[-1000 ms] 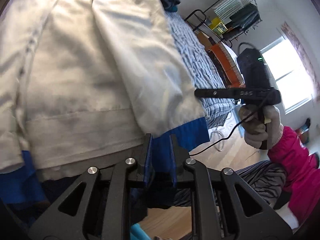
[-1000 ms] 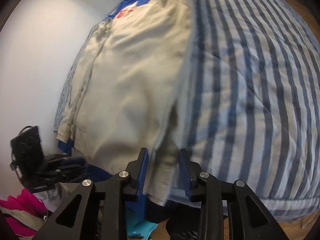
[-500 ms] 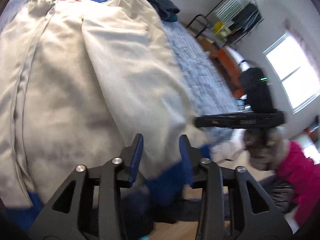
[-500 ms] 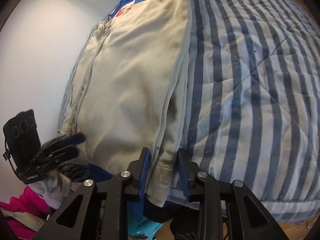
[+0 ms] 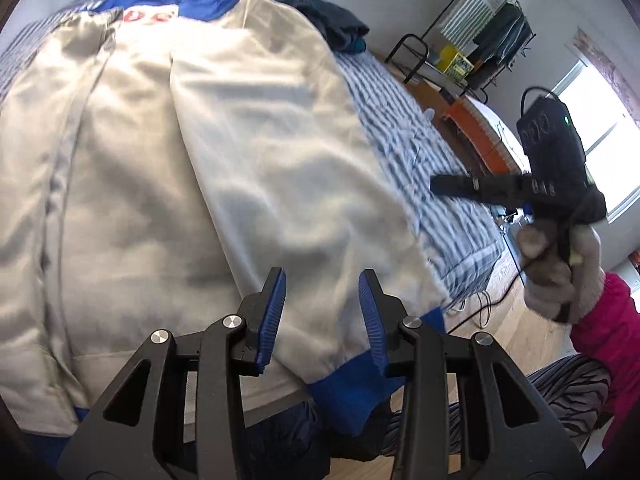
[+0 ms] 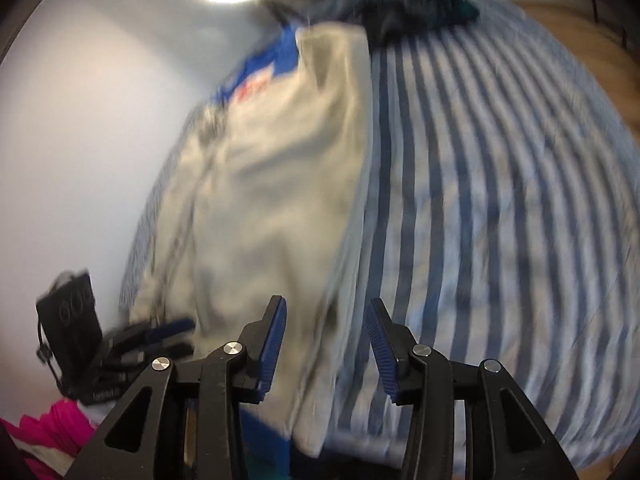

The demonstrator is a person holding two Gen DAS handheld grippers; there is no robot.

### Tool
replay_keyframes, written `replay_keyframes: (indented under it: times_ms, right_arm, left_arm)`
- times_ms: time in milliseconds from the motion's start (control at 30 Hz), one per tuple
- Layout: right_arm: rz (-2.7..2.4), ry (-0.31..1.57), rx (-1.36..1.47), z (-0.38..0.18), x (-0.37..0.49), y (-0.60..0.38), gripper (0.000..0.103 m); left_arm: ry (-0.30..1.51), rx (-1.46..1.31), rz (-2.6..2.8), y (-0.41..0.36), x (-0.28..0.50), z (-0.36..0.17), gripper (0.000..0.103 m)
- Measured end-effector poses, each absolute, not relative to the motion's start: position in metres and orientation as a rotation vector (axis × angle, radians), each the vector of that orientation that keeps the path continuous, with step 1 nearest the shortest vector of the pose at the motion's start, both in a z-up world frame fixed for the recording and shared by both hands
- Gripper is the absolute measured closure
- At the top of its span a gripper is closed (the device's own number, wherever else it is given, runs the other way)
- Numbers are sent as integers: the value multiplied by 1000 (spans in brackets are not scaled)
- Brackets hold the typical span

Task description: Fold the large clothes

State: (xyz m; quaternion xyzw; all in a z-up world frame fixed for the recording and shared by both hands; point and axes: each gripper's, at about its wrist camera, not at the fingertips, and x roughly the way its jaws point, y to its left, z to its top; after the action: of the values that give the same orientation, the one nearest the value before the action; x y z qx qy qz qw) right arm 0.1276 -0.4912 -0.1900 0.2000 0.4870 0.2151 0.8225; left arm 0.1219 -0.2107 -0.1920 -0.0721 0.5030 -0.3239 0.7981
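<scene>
- Left wrist view: the cream-white zip jacket with blue collar, cuffs and hem (image 5: 248, 168) lies spread on the blue-and-white striped bed quilt (image 5: 404, 120), straight ahead of the left hand-held gripper (image 5: 322, 316) and filling most of the frame.
- One sleeve is laid lengthwise over the body panel, its blue cuff (image 5: 360, 384) hanging past the near bed edge just under the left hand-held gripper; so the sleeve-in fold on this side looks done.
- The left hand-held gripper stands released, its blue pads apart above the sleeve cloth and pinching nothing.
- Right wrist view: blurred, but the jacket (image 6: 276, 200) shows as a long narrow strip ahead and to the left of the right hand-held gripper (image 6: 326, 340), its right edge tucked inward against the striped quilt (image 6: 500, 200).
- The right hand-held gripper's jaws are opening; jacket cloth lies below the gap, and the pads do not press on it.
- Judged from this, both sides are folded in and let go; what is left is folding the long strip across its length, hem toward collar, then tidying.
- A dark heap of other clothes (image 5: 332, 20) sits beyond the collar, at the far end of the bed, apparently waiting its turn.
</scene>
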Motion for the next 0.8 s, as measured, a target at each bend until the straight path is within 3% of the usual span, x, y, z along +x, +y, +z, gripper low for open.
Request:
replay_keyframes:
  times_ms: [200, 267, 333, 400, 733, 800]
  right_arm:
    - [410, 902, 345, -157, 206, -498, 58]
    - [409, 881, 281, -146, 237, -491, 55]
    - [409, 844, 197, -135, 267, -482, 42]
    - [415, 811, 115, -128, 295, -468, 41]
    - [477, 841, -241, -163, 411, -384, 40]
    - [499, 882, -252, -174, 418, -377, 68]
  left_arm:
    - [1073, -156, -687, -210, 142, -186, 65]
    - [1078, -156, -684, -210, 147, -190, 65]
    - [1092, -152, -690, -211, 151, -197, 65]
    - [1112, -144, -700, -212, 154, -206, 65]
    - [1116, -109, -762, -213, 162, -219, 65]
    - [1113, -107, -770, -212, 164, -220, 65]
